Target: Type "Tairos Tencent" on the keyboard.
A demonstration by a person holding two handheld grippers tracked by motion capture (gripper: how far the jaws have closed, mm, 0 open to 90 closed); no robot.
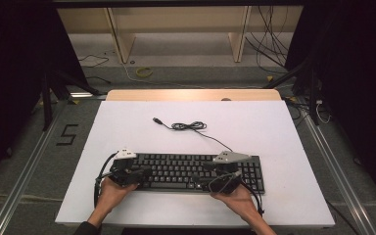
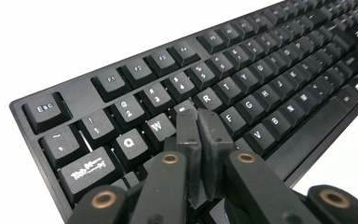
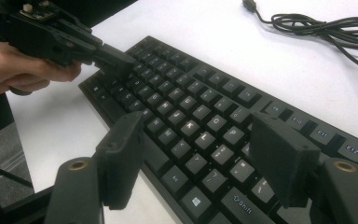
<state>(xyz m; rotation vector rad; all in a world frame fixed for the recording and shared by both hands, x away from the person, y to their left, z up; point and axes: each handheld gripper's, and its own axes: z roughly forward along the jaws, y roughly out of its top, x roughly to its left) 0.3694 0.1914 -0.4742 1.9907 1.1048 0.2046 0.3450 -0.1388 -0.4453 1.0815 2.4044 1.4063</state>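
A black keyboard (image 1: 186,166) lies on the white table (image 1: 254,122) near its front edge. Its cable (image 1: 188,126) coils behind it and ends in a loose USB plug (image 1: 157,120). My left gripper (image 1: 144,172) is at the keyboard's left end, shut with nothing between the jaws. In the left gripper view its tips (image 2: 198,114) rest over the keys (image 2: 261,70) near E and D. My right gripper (image 1: 203,177) hovers over the right half, pointing left. In the right gripper view it (image 3: 196,135) stands open above the keys (image 3: 191,93), with the left gripper (image 3: 116,60) and the cable (image 3: 317,25) beyond.
White table surface stretches behind and to both sides of the keyboard. A wooden strip (image 1: 191,94) edges the table's far side. Beyond it are grey floor, loose wires (image 1: 274,44) and wooden shelf legs (image 1: 125,44). Metal rails (image 1: 24,171) run along both sides.
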